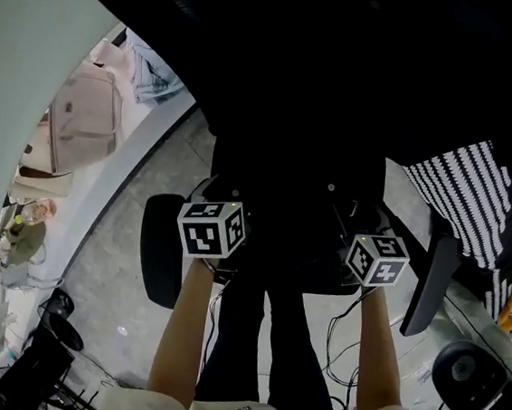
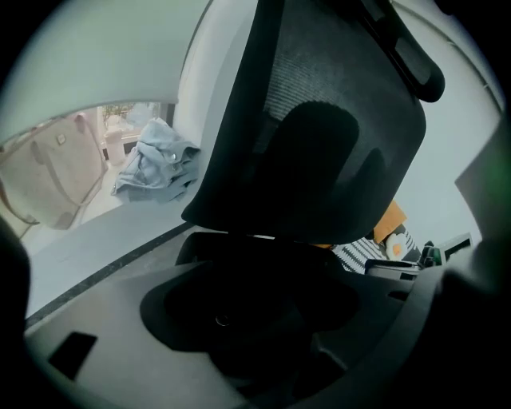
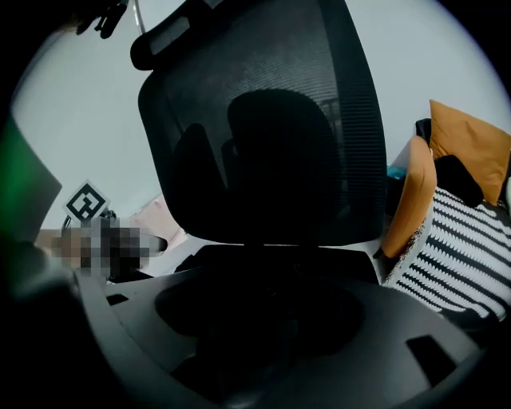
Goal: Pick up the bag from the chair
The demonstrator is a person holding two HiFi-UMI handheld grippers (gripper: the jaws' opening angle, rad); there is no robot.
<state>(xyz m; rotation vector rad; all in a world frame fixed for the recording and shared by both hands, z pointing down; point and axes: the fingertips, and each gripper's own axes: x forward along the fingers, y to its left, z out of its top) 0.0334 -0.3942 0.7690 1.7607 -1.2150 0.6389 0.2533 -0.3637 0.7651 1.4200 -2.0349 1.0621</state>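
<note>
- Because the bag (image 1: 293, 199) is black on the black chair (image 1: 162, 252), the head view barely separates them; left gripper (image 1: 224, 207) and right gripper (image 1: 371, 232) flank it, probably for a two-handed lift.
- Left gripper view: jaws apart, empty, aimed at the seat.
- Right gripper view: likewise wide, holding nothing.

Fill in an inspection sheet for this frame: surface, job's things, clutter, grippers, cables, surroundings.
Surface: black mesh-back chair; its seat is too dark to read.
Job's things: bag cannot be made out on the dark seat.
Clutter: beige tote and crumpled pale cloth at left beyond the chair; striped cushion at right.
Grippers: left gripper and right gripper both open, nothing gripped, aimed at the seat.
Cables: thin black cables near the right forearm.
Surroundings: grey floor.
</note>
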